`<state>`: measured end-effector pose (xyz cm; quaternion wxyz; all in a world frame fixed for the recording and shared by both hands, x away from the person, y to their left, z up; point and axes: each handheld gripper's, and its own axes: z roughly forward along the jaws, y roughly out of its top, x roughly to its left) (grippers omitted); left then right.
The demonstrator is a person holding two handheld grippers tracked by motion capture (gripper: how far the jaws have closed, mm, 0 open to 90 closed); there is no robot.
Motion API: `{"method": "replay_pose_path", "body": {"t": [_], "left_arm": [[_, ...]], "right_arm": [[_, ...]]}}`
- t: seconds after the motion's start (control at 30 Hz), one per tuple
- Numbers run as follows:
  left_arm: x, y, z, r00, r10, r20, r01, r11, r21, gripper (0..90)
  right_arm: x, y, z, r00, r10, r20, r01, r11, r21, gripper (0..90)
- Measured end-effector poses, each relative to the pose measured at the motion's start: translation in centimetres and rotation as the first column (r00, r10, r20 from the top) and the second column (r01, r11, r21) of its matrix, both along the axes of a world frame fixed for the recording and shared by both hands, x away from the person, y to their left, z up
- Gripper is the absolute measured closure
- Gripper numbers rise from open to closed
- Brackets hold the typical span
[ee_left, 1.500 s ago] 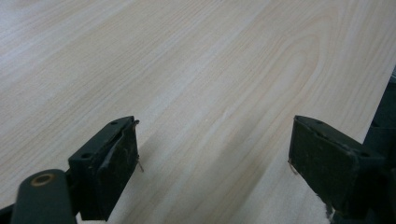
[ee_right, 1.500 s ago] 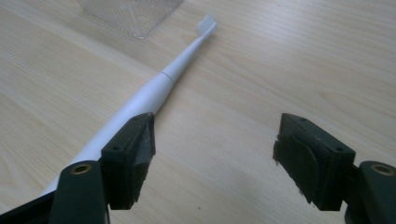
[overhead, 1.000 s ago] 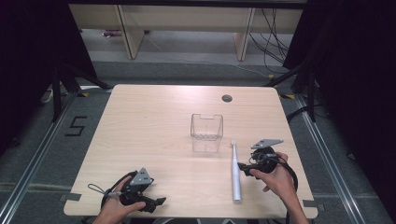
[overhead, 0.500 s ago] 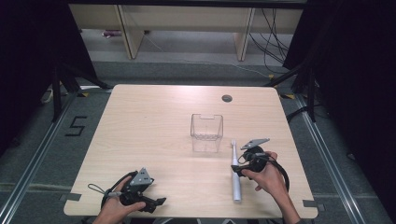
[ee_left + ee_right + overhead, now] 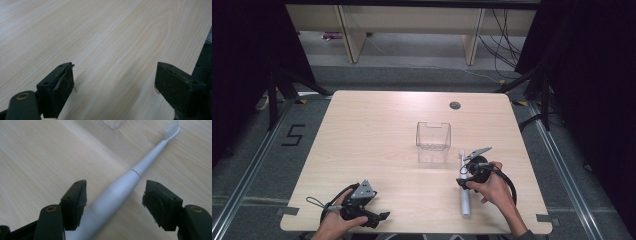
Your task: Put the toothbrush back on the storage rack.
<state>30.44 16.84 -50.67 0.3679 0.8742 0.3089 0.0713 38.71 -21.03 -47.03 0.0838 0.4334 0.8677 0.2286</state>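
A white toothbrush point(image 5: 120, 187) lies flat on the surface point(image 5: 377, 135) between the open right tongs point(image 5: 113, 195), bristles beside a clear box point(image 5: 433, 142); the left tongs point(image 5: 115, 82) gape over bare wood.

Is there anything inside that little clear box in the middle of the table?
The clear box looks empty: the wooden table shows through its walls. The white electric toothbrush lies outside it, flat on the table, between the jaws of the open right gripper.
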Motion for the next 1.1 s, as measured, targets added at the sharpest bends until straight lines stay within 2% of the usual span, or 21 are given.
{"method": "replay_pose_path", "body": {"t": [0.07, 0.1, 0.17, 0.2, 0.27, 0.37, 0.4, 0.43, 0.47, 0.53, 0.57, 0.6, 0.63, 0.67, 0.7, 0.77, 0.8, 0.9, 1.03, 1.1], "left_arm": [[0.0, 0.0, 0.0, 1.0, 0.0, -0.003, 0.0, 1.0, -0.004, 15.1], [0.0, -0.1, -0.1, 1.0, 0.003, -0.007, -0.003, 0.9999, -0.014, 15.1], [0.0, -0.1, -0.1, 1.0, 0.004, -0.008, -0.004, 0.9999, -0.016, 15.1], [0.0, 0.0, -0.1, 1.0, -0.001, -0.002, 0.001, 1.0, 0.003, 15.1], [-0.1, -0.1, -0.1, 1.0, 0.003, -0.007, -0.003, 0.9999, -0.015, 15.0], [0.0, 0.0, 0.0, 1.0, -0.006, -0.005, 0.006, 1.0, -0.003, 15.0], [-0.1, -0.1, -0.1, 1.0, 0.002, -0.007, -0.002, 0.9999, -0.015, 15.1], [-0.1, -0.1, -0.1, 1.0, 0.002, -0.007, -0.002, 0.9999, -0.016, 15.1], [0.0, 0.0, -0.1, 1.0, -0.004, -0.002, 0.004, 1.0, 0.003, 15.1], [-0.1, -0.1, -0.1, 1.0, 0.002, -0.008, -0.002, 0.9999, -0.015, 15.1], [-0.1, -0.1, -0.1, 1.0, 0.002, -0.007, -0.002, 0.9999, -0.014, 15.0], [0.0, 0.0, 0.0, 1.0, -0.007, -0.002, 0.007, 1.0, 0.006, 15.0], [0.0, 0.0, 0.0, 1.0, 0.0, -0.002, 0.0, 1.0, 0.002, 15.1], [0.0, 0.0, 0.0, 1.0, -0.003, -0.001, 0.003, 1.0, 0.004, 15.0], [0.0, -0.1, -0.1, 1.0, -0.001, -0.006, 0.001, 1.0, -0.005, 15.0], [0.0, 0.0, -0.1, 1.0, 0.0, -0.003, 0.0, 1.0, 0.003, 15.0], [0.0, 0.0, -0.1, 1.0, -0.002, -0.003, 0.002, 1.0, 0.005, 15.1], [0.0, 0.0, -0.1, 1.0, -0.006, -0.001, 0.006, 0.9999, 0.009, 15.1], [0.0, 0.0, -0.1, 1.0, -0.001, -0.003, 0.001, 1.0, 0.005, 15.1], [-0.1, -0.1, -0.2, 0.9999, 0.003, -0.01, -0.003, 0.9999, -0.015, 15.0]], "right_arm": [[0.3, 0.1, -0.2, 0.9999, 0.011, 0.01, -0.011, 1.0, -0.021, 35.4], [0.1, 0.2, -0.1, 1.0, 0.002, -0.008, -0.002, 1.0, -0.013, 36.1], [0.2, 0.3, -0.2, 0.9995, 0.024, -0.019, -0.025, 1.0, -0.019, 38.1], [0.2, 0.4, -0.3, 0.9996, 0.025, -0.012, -0.025, 0.999, -0.023, 38.1], [0.2, 0.6, -0.3, 0.9994, 0.023, -0.026, -0.024, 0.999, -0.028, 38.7], [0.5, 0.5, -0.4, 0.9996, 0.019, -0.022, -0.02, 0.999, -0.049, 39.5], [0.5, 0.5, -0.4, 0.9997, 0.015, -0.02, -0.016, 0.998, -0.053, 39.7], [0.6, 0.4, -0.5, 0.9994, 0.028, -0.023, -0.029, 0.999, -0.044, 39.9], [0.7, 0.4, -0.5, 0.9988, 0.04, -0.028, -0.041, 0.998, -0.039, 40.2], [0.8, 0.3, -0.6, 0.9989, 0.036, -0.031, -0.037, 0.998, -0.041, 40.8], [0.8, 0.3, -0.6, 0.999, 0.033, -0.031, -0.035, 0.998, -0.051, 40.8], [0.7, 0.4, -0.5, 0.9988, 0.015, -0.047, -0.017, 0.998, -0.054, 40.9], [0.7, 0.4, -0.6, 0.9984, 0.01, -0.055, -0.013, 0.999, -0.053, 41.0], [0.9, 0.3, -0.7, 0.9978, 0.048, -0.047, -0.05, 0.998, -0.047, 41.1], [0.9, 0.3, -0.8, 0.9978, 0.042, -0.052, -0.044, 0.998, -0.048, 41.5], [1.1, 0.2, -0.8, 0.9979, 0.044, -0.048, -0.046, 0.998, -0.047, 43.7], [0.9, 0.2, -0.8, 0.9971, 0.024, -0.073, -0.027, 0.999, -0.037, 44.8], [1.2, -0.1, -0.9, 0.9964, 0.049, -0.069, -0.052, 0.998, -0.041, 46.8], [1.1, -0.3, -0.7, 0.9958, 0.022, -0.089, -0.027, 0.999, -0.045, 50.0], [1.3, -0.5, -0.8, 0.9945, 0.038, -0.098, -0.041, 0.999, -0.027, 51.5]]}}
